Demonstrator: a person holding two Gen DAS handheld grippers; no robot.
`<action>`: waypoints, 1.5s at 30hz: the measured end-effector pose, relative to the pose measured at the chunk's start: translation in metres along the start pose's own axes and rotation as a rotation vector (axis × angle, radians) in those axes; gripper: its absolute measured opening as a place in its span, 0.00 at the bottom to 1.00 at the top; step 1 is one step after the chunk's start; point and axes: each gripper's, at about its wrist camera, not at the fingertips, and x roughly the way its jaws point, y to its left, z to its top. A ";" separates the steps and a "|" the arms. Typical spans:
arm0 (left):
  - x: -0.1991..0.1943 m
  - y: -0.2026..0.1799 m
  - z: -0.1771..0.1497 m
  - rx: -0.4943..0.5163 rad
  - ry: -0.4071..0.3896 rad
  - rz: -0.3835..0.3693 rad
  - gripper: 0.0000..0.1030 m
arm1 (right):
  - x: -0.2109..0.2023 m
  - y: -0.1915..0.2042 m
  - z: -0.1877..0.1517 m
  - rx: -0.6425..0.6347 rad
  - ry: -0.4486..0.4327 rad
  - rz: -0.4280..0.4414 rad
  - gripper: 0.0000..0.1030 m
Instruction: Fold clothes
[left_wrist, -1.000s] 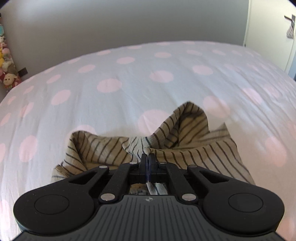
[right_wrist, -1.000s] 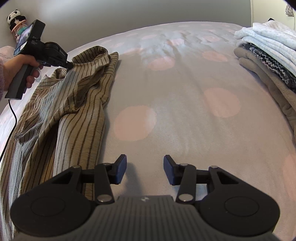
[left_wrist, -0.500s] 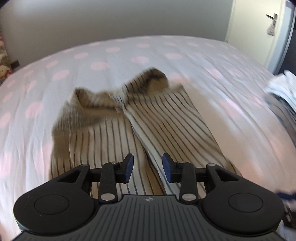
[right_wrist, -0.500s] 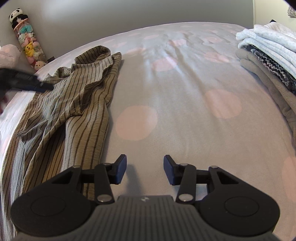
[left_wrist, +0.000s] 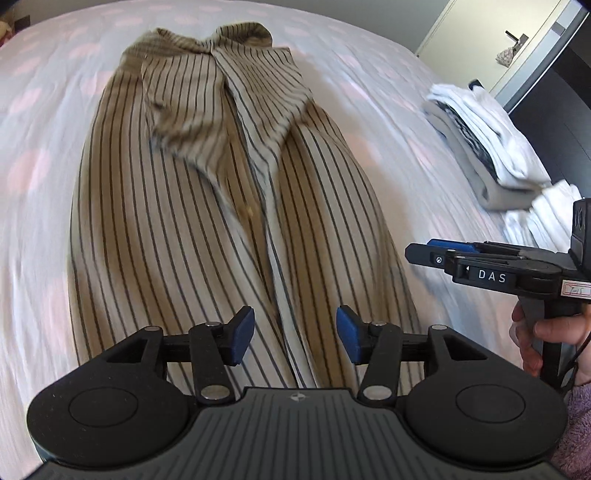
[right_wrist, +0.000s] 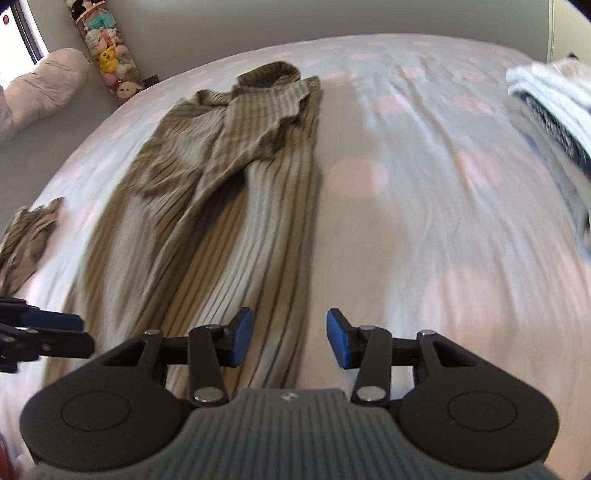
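Observation:
A tan shirt with dark stripes (left_wrist: 207, 206) lies lengthwise on the polka-dot bed, collar at the far end, with a sleeve folded over its upper front. It also shows in the right wrist view (right_wrist: 229, 192). My left gripper (left_wrist: 294, 338) is open and empty just above the shirt's near hem. My right gripper (right_wrist: 290, 341) is open and empty over the hem's right edge; it appears from the side in the left wrist view (left_wrist: 436, 254). The left gripper's tips show at the left edge of the right wrist view (right_wrist: 55, 334).
A stack of folded white, grey and dark clothes (left_wrist: 491, 144) sits on the bed's right side, also in the right wrist view (right_wrist: 554, 110). A small striped piece of cloth (right_wrist: 26, 232) lies at the left. A tube of plush toys (right_wrist: 107, 59) and a pink pillow (right_wrist: 40, 88) stand at the back left.
My left gripper let go of the shirt's collar end, opened and pulled back to the near hem. The shirt now lies flat. The right gripper shifted left toward the hem.

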 end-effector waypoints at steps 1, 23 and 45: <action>-0.005 -0.005 -0.009 0.000 0.011 -0.008 0.46 | -0.009 0.005 -0.010 -0.004 0.010 0.005 0.47; 0.009 -0.002 -0.107 -0.167 -0.107 -0.137 0.07 | -0.045 0.112 -0.141 -0.568 0.268 -0.069 0.53; -0.001 -0.006 -0.122 -0.160 -0.056 -0.228 0.00 | -0.070 0.108 -0.153 -0.672 0.301 -0.311 0.01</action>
